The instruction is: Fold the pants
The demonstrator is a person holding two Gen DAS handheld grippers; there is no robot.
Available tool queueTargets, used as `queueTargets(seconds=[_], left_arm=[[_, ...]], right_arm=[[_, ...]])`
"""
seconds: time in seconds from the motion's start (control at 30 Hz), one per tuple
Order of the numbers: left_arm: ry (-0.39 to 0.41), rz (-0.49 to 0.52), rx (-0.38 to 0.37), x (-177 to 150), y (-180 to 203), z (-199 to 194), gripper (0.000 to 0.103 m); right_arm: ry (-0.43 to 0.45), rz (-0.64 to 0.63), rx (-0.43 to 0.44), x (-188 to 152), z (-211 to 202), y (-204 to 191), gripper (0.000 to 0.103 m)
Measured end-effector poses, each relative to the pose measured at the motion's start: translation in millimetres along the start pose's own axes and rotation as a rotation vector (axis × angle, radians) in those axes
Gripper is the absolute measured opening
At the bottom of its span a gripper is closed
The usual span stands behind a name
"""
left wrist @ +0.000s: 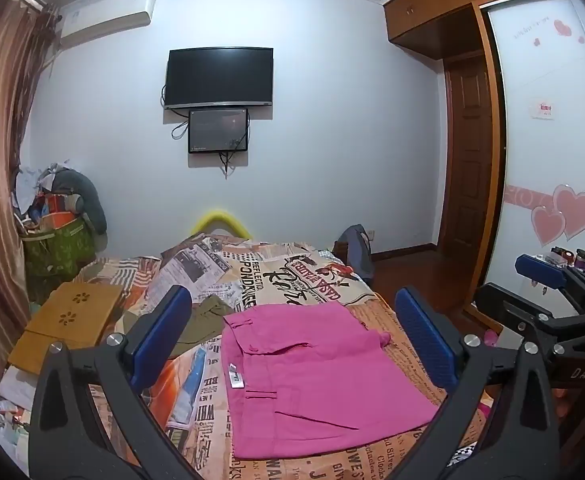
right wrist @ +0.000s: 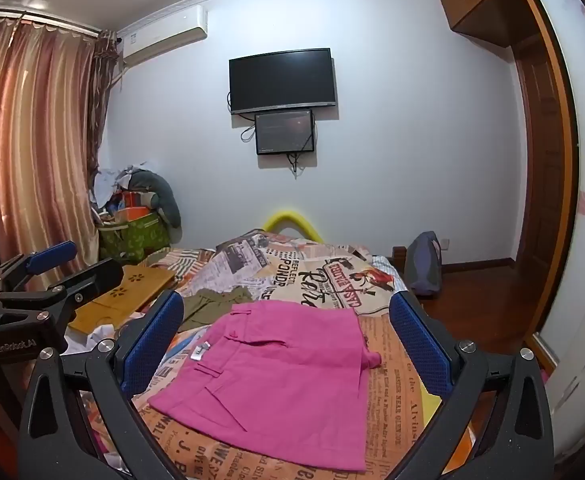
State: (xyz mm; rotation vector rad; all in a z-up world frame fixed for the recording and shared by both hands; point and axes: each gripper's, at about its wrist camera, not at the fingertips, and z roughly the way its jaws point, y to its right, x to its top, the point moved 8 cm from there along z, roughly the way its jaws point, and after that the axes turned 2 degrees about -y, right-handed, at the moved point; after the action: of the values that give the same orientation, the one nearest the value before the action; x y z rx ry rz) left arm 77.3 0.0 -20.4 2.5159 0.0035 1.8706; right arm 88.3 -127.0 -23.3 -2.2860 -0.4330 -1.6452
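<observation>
Pink pants [left wrist: 316,380] lie folded into a flat, roughly square stack on the newspaper-print bedspread [left wrist: 292,276]; they also show in the right wrist view [right wrist: 276,384]. A white label shows near the waistband. My left gripper [left wrist: 292,328] is open and empty, raised above the pants. My right gripper [right wrist: 288,328] is open and empty too, raised above the pants. The right gripper shows at the right edge of the left wrist view [left wrist: 552,292]. The left gripper shows at the left edge of the right wrist view [right wrist: 52,276].
An olive garment [left wrist: 200,320] lies crumpled left of the pink pants. A wooden lap tray [left wrist: 68,320] sits on the bed's left side. Bags and clutter [left wrist: 56,232] pile in the far left corner. A wardrobe [left wrist: 552,140] stands at right.
</observation>
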Motion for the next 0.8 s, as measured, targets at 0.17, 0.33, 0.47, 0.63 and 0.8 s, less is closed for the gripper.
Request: queueTargets(seconds=[0.17,0.33,0.47,0.63,0.8], left_arm=[[0.015,-0.001,0.006,0,0,-3,0.103],[-0.002,-0.010,0.003,-4,3,2,0.103],[-0.002,-0.007,0.000,-5,3,-1,0.103],[-0.008,-0.016,-0.003,-3,-1,3,0.103],[-0.016,-0.020,-0.003,-4,-3,7,0.103]], right_arm=[[0.003,0.001,0.000,0,0,0,0.102],[0.003,-0.001,-0.001,1,1,0,0.102],[0.003,-0.001,-0.001,2,0,0,0.102],[0.002,-0.002,-0.002,2,0,0,0.102],[0.003,-0.004,-0.003,3,0,0,0.102]])
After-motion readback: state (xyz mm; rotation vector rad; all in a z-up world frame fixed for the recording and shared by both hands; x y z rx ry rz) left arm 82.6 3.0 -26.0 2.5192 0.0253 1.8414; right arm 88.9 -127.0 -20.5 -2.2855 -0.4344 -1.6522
